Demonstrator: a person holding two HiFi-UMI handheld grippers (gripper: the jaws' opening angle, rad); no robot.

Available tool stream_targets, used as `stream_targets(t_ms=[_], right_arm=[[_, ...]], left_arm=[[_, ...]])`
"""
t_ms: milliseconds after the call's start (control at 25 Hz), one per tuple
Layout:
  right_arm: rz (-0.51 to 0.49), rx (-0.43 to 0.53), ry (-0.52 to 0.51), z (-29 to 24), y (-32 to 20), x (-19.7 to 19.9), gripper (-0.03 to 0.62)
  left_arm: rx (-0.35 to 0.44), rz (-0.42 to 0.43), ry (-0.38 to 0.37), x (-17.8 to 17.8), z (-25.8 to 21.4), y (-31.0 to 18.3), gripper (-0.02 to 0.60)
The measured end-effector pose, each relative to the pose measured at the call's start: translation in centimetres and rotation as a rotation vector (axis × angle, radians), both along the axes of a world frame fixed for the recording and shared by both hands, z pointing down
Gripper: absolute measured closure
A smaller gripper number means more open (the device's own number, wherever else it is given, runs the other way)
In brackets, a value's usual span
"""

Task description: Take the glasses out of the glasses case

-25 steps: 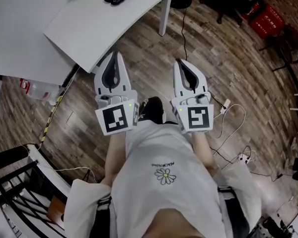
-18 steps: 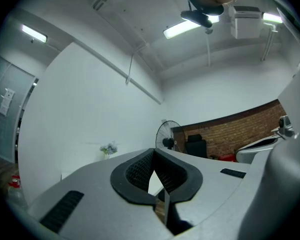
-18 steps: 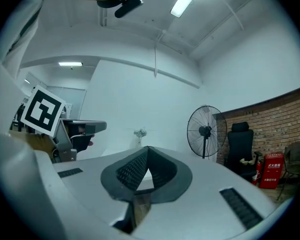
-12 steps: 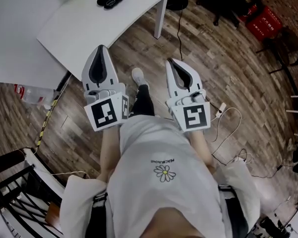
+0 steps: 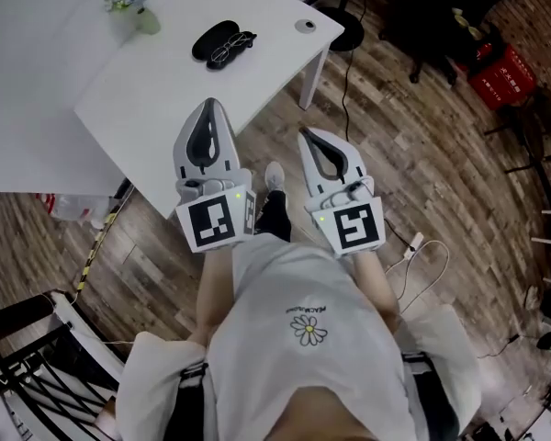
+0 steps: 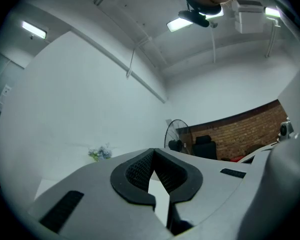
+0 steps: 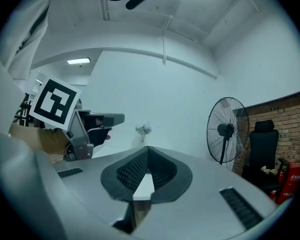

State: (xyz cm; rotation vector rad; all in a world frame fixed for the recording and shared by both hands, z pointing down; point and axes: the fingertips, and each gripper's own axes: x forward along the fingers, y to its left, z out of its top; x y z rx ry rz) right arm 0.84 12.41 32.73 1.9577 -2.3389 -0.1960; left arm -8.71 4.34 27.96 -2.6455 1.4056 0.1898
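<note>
The black case [image 5: 211, 38] lay on the white table [image 5: 156, 99], in the upper middle of the frame. The glasses [image 5: 235, 48] lay touching it, and I could not tell if they were partly inside. A small flower pot [image 5: 138, 3] stood further up and left. Near the middle, the left gripper [image 5: 210, 104] and right gripper [image 5: 306, 134] pointed toward the table. Both were pressed together and held nothing, likely because the case was too far away to grab.
</note>
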Motion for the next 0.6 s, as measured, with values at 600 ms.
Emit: stream_targets(t_ms=[600], right_arm=[[-0.044, -0.075, 0.071, -0.7, -24.0, 3.6, 0.585]], left_arm=[[-0.082, 0.076, -0.003, 4.5, 1.2, -22.8, 0.566]])
